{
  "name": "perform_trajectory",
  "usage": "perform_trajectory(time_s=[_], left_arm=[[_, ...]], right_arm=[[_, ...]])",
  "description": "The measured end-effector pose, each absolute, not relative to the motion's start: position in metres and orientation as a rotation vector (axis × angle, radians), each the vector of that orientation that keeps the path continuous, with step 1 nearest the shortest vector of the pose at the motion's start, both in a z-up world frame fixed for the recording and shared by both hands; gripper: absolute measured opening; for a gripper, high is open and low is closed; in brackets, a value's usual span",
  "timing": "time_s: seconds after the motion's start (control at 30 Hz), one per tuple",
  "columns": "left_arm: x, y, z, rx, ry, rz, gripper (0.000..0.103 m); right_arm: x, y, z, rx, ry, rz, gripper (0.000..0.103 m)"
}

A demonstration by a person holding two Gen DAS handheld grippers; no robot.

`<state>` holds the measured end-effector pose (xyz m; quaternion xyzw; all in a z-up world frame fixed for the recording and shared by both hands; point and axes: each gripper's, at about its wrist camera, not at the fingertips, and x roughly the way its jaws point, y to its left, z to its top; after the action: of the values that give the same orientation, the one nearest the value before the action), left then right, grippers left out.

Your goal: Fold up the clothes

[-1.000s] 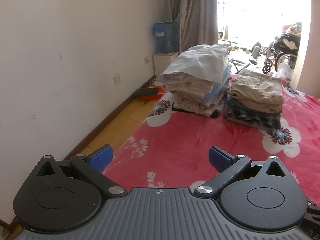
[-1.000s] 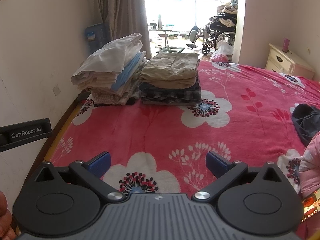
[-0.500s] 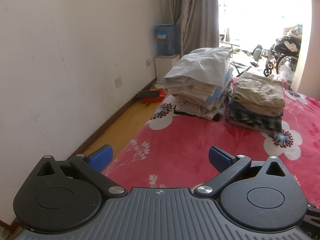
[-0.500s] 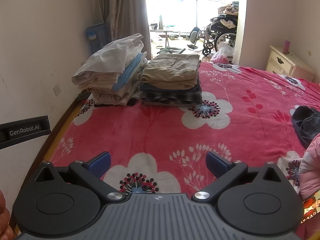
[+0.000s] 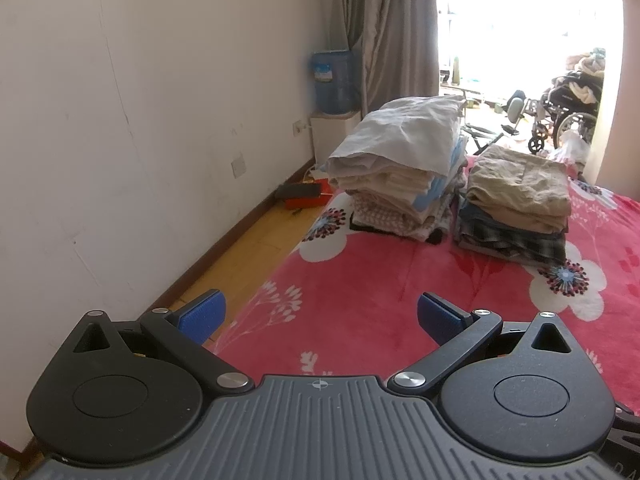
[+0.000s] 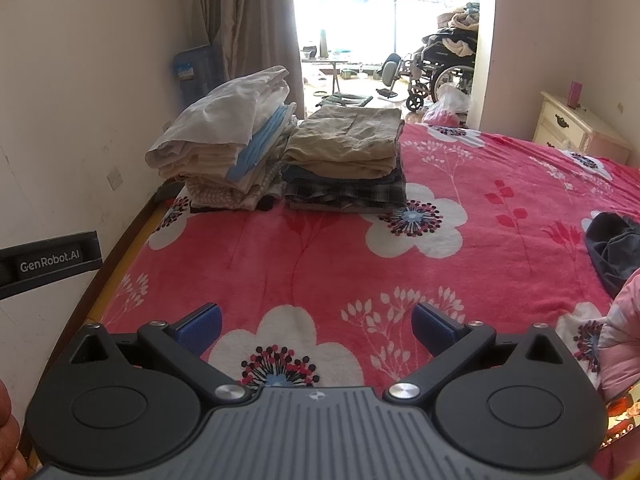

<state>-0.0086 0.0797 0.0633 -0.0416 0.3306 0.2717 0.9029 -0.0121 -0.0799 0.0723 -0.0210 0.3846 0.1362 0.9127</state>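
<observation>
Two stacks of folded clothes stand side by side at the far end of a red flowered bed. The pale white and cream stack is on the left; the khaki-topped stack is on the right. A dark unfolded garment lies at the bed's right edge, with pink cloth below it. My left gripper is open and holds nothing, over the bed's left edge. My right gripper is open and holds nothing, above the near part of the bed.
A white wall and a strip of wooden floor run along the bed's left side. A water bottle on a white stand, a red box, a curtain, a wheelchair and a cream nightstand stand beyond.
The left gripper's view has tilted up a little, so the stacks sit lower in its frame. The right gripper has barely moved. Both stay open.
</observation>
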Motion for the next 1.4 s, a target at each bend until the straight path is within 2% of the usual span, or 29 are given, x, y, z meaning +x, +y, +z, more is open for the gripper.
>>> perform_trajectory(time_s=[1.4], left_arm=[[-0.0130, 0.0861, 0.0631, -0.089, 0.677, 0.574, 0.103]], right_arm=[[-0.0139, -0.0769, 0.0707, -0.049, 0.796, 0.279, 0.103]])
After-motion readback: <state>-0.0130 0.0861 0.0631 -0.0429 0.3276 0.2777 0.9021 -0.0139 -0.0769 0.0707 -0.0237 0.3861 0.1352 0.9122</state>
